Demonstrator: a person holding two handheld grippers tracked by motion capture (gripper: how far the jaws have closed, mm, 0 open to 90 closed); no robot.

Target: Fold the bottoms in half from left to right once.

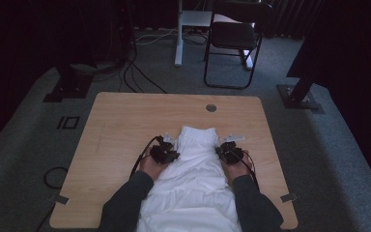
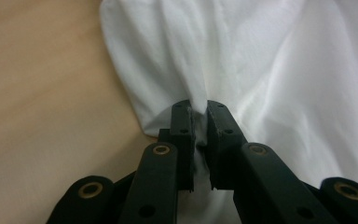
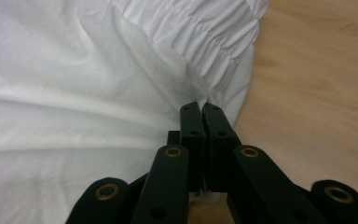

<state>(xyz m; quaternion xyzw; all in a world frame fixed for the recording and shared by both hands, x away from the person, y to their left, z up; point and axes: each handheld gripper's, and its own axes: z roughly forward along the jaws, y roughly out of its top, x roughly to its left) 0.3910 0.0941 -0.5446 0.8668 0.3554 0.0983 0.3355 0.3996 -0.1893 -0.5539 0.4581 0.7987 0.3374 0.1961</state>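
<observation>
Fabric of the white gathered-waist cotton garment (image 1: 193,164) is pinched at opposite side edges by left gripper (image 2: 199,109) and right gripper (image 3: 201,108), its long axis running away between them.

Under your hands lies a white garment (image 1: 195,179) of thin, matt woven cloth, softly creased, with a gathered, ribbed waistband (image 3: 205,28). It rests on a table (image 1: 121,125) of pale, smooth wood-grain laminate with a faint sheen. Your left gripper (image 2: 199,109) and right gripper (image 3: 200,108) are matt black plastic, with brass-coloured metal rivets. The floor (image 1: 24,125) is rough grey carpet.
</observation>
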